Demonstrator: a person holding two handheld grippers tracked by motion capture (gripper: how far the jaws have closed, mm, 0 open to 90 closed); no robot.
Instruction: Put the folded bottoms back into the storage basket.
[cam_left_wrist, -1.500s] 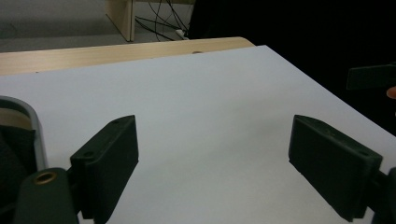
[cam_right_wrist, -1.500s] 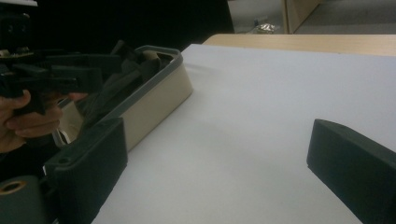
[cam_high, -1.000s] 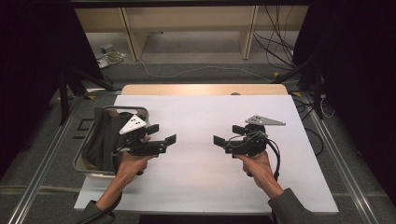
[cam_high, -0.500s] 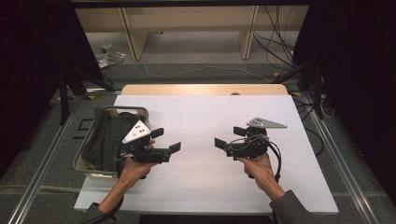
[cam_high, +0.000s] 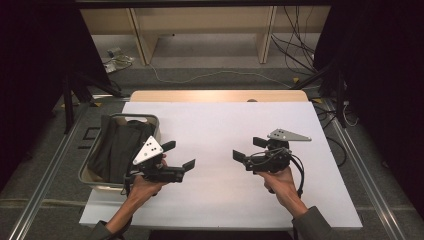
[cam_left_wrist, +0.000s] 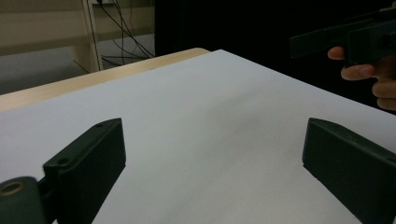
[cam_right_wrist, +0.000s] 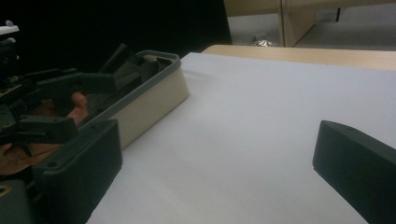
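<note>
Facing each other over a smooth matte white surface (cam_high: 215, 130), both pairs of blocky black jaws stand spread with nothing between them; those of the left gripper (cam_high: 179, 155) have just been opening. Behind the left gripper sits a rounded grey-rimmed beige bin (cam_high: 150, 120) holding dark folded fabric (cam_high: 117, 147), well apart from the right gripper (cam_high: 249, 149). No writing is readable.

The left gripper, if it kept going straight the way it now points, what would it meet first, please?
The left gripper, jaws open with nothing between them and just opened wider, points across the white table top toward the right gripper. That gripper and its hand would probably come first, though the depth is unclear.
</note>
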